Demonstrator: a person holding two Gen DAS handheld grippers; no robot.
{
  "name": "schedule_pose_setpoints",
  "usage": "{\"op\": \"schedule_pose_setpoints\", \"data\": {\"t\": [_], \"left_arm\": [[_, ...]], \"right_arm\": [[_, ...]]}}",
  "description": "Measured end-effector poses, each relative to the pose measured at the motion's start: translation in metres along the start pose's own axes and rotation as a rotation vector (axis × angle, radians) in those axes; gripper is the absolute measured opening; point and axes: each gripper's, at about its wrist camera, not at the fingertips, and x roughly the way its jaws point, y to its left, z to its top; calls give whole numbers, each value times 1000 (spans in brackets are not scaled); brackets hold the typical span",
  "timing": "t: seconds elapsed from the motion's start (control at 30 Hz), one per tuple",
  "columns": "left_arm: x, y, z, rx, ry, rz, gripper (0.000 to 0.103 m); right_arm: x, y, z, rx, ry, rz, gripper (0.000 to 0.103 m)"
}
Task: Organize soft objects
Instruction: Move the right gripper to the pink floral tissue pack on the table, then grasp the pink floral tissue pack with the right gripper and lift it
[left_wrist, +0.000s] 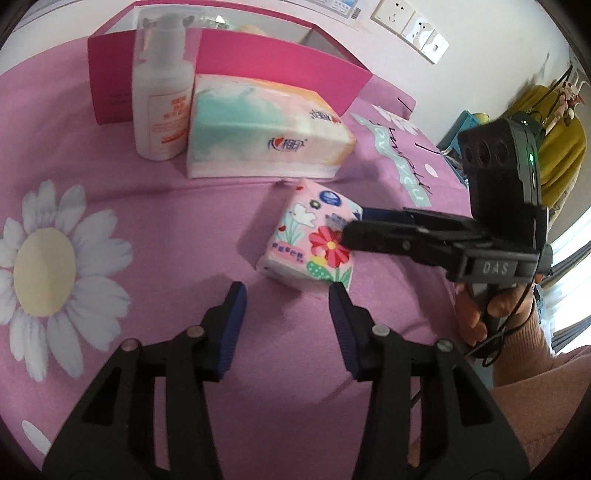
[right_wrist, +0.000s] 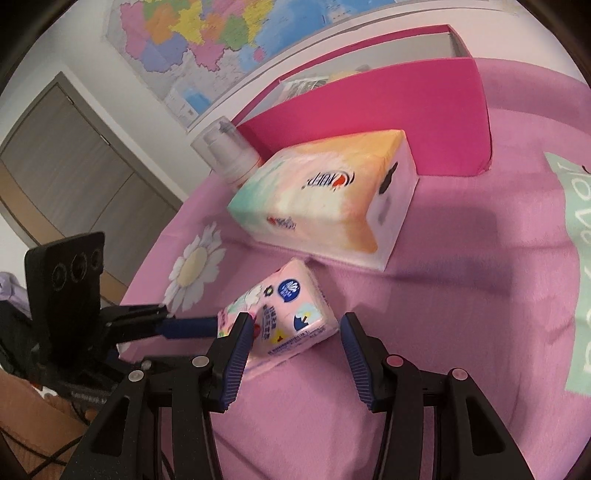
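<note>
While the small floral tissue pack (right_wrist: 282, 319) lies tilted on the pink bedspread (right_wrist: 461, 258), one corner propped up, the right claw (right_wrist: 291, 345) stands open right at it: its left finger (right_wrist: 236, 354) overlaps the pack's near left edge, its right finger (right_wrist: 356, 356) is clear of the pack on the other side, so the pack sits just ahead and slightly left of centre between the fingers. The pack's long axis runs on a diagonal across that gap rather than along it. Seen from the left wrist, the left claw (left_wrist: 286, 317) is also open and holds nothing; the same pack (left_wrist: 312, 242) lies just ahead and a little to its right, and the right claw (left_wrist: 354, 227) reaches over the pack from that side. Judging by this, the right hand is the nearer one and would need a small shift left before closing. Beyond the pack lies the large tissue pack (right_wrist: 325, 195), then the white pump bottle (right_wrist: 231, 155) and the open pink box (right_wrist: 388, 110), presumably the place for soft things
</note>
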Motion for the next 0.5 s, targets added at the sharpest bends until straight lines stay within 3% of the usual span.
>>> {"op": "schedule_pose_setpoints", "data": {"t": [0.33, 0.5], "left_arm": [[-9, 1, 3, -9, -20, -31, 49], [-5, -3, 3, 2, -10, -31, 43]], "right_arm": [[-9, 10, -19, -20, 57, 50, 51], [-21, 7, -16, 1, -2, 41, 51]]}}
